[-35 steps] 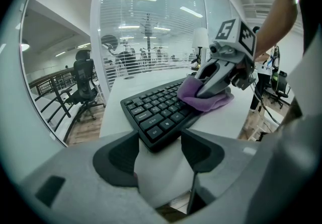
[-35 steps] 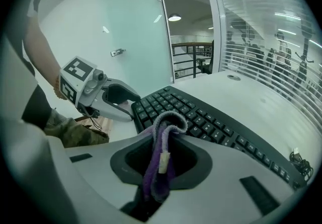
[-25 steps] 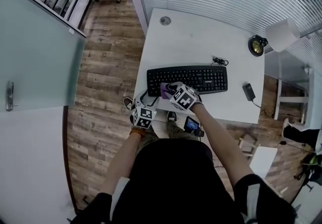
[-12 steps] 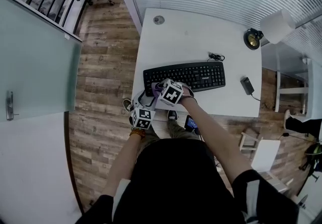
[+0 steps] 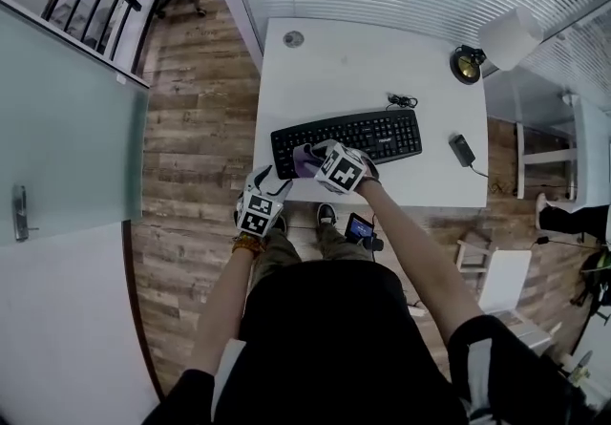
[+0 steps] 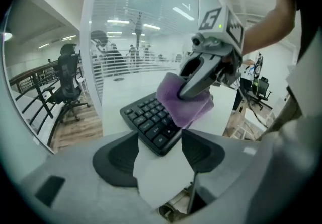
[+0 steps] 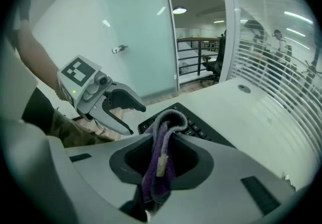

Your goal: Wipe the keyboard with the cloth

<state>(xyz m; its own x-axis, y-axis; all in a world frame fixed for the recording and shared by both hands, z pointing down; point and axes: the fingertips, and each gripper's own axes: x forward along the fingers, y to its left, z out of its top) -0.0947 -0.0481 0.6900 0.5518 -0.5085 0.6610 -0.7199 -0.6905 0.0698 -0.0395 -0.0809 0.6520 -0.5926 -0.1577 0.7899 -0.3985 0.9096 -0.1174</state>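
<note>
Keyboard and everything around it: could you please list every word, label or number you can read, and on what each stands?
No text is legible.
On the keyboard: a pale brand mark near its right end, too small to read; the key legends are blurred.
On the cloth: a small pale tag, no print discernible.
On the left gripper and right gripper: the cubes bear only black-and-white square markers, no letters.

White desk point(image 5: 363, 70), desk lamp point(image 5: 506, 36), wood floor point(image 5: 191, 156), glass door point(image 5: 57, 127)
</note>
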